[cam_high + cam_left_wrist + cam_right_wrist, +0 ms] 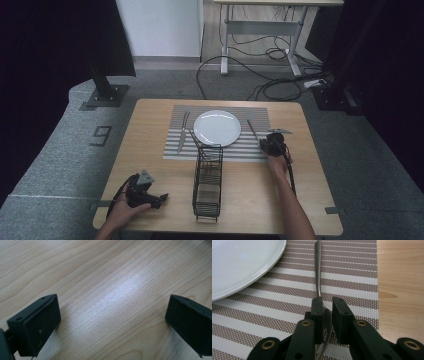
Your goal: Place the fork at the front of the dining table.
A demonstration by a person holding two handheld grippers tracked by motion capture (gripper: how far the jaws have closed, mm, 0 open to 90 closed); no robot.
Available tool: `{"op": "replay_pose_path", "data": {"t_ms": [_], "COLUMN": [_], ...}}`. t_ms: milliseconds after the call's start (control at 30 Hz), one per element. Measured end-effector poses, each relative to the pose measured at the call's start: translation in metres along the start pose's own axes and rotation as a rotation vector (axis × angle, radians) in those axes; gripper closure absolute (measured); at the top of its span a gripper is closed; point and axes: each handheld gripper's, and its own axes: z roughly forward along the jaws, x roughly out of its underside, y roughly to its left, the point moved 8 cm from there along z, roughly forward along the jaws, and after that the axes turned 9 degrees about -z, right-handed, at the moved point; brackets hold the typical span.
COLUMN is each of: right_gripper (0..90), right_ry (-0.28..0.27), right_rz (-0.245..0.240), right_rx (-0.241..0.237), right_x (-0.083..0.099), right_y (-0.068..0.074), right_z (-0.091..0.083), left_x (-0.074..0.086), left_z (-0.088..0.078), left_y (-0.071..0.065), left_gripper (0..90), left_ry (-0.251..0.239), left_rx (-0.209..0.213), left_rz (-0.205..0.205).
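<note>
Two pieces of cutlery [183, 131] already lie left of the plate [217, 128], while the right tool [327, 306] pinches a spoon [318, 270] on the striped mat [352, 272] to its right, unreleased; the left tool [112, 315] rests spread on the surface [100, 270].

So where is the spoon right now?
The spoon lies on the striped placemat to the right of the white plate, its bowl end between the jaws of the right tool.
</note>
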Motion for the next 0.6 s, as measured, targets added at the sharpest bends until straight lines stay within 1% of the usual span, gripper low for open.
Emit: {"op": "replay_pose_path", "data": {"t_ms": [33, 67, 100, 167, 200, 267, 300, 367, 400, 433, 467, 567, 600], "right_gripper": [76.2, 72.7, 72.7, 69.4, 67.9, 66.7, 64.2, 63.0, 61.2, 58.4, 57.4, 56.4, 57.9], "right_ry": [0.0, -0.013, -0.013, -0.039, -0.04, -0.038, -0.041, -0.041, -0.035, -0.027, -0.023, -0.019, -0.01], "right_rz": [0.0, -0.001, -0.001, -0.005, -0.017, -0.023, -0.043, -0.047, -0.05, -0.062, -0.069, -0.079, -0.09], "right_rx": [0.0, -0.005, -0.005, -0.015, -0.027, -0.029, -0.032, -0.037, -0.043, -0.055, -0.06, -0.067, -0.067], "right_x": [0.0, -0.001, -0.001, -0.004, -0.005, -0.005, -0.003, -0.001, 0.002, 0.008, 0.01, 0.015, 0.019], "right_y": [0.0, 0.0, 0.0, 0.0, 0.0, 0.0, 0.0, 0.0, 0.001, 0.003, 0.004, 0.006, 0.007], "right_z": [0.0, -0.004, -0.004, -0.01, -0.016, -0.019, -0.026, -0.028, -0.031, -0.034, -0.036, -0.037, -0.037], "left_x": [0.0, 0.0, 0.0, 0.0, 0.0, 0.0, 0.0, 0.0, 0.0, 0.0, 0.0, 0.0, 0.0], "left_z": [0.0, 0.0, 0.0, 0.0, 0.0, 0.0, 0.0, 0.0, 0.0, 0.0, 0.0, 0.0, 0.0], "left_y": [0.0, 0.0, 0.0, 0.0, 0.0, 0.0, 0.0, 0.0, 0.0, 0.0, 0.0, 0.0, 0.0], "left_gripper": [0.0, 0.0, 0.0, 0.0, 0.0, 0.0, 0.0, 0.0, 0.0, 0.0, 0.0, 0.0, 0.0], "left_ry": [0.0, 0.0, 0.0, 0.0, -0.001, -0.001, 0.0, -0.001, 0.0, 0.001, 0.0, 0.0, 0.0], "left_rx": [0.0, 0.0, 0.0, 0.0, 0.0, 0.0, 0.0, 0.0, 0.0, 0.0, -0.001, 0.0, 0.0], "left_rz": [0.0, 0.0, 0.0, 0.0, 0.0, 0.0, 0.0, 0.0, -0.002, -0.001, 0.001, 0.001, 0.001]}}
